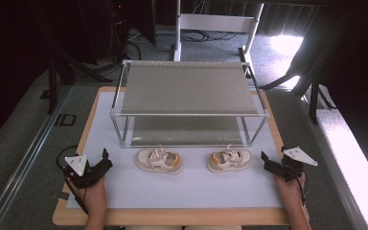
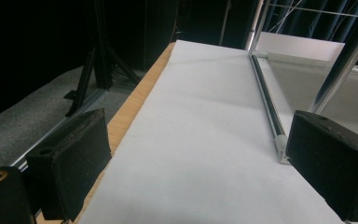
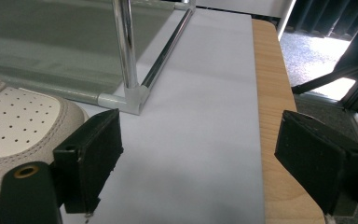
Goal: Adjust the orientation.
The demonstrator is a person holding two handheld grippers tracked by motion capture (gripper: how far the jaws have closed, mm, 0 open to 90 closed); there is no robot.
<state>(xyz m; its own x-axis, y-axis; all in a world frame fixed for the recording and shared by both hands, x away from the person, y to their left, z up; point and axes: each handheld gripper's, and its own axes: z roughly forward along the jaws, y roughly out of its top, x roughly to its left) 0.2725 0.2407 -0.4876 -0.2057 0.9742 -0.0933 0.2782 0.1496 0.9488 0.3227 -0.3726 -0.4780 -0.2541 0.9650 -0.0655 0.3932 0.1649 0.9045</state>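
Observation:
Two small beige sneakers with orange linings lie on the white mat in front of a two-tier metal rack (image 1: pixel 189 114): the left shoe (image 1: pixel 159 160) and the right shoe (image 1: pixel 229 159). My left gripper (image 1: pixel 104 161) rests at the mat's left edge, open and empty. At the right edge my right gripper (image 1: pixel 267 163) is open too, just right of the right shoe. In the left gripper view the open gripper (image 2: pixel 196 161) faces bare mat beside the rack's bottom rail (image 2: pixel 265 100). In the right gripper view the perforated toe of the right shoe (image 3: pixel 18 123) lies beside the left jaw of the gripper (image 3: pixel 200 158).
The mat (image 1: pixel 182 184) covers a wooden table (image 1: pixel 172 216). The rack stands at the back of the mat, with grey fabric shelves. Its corner post (image 3: pixel 126 51) rises close ahead in the right gripper view. Dark stands and floor surround the table.

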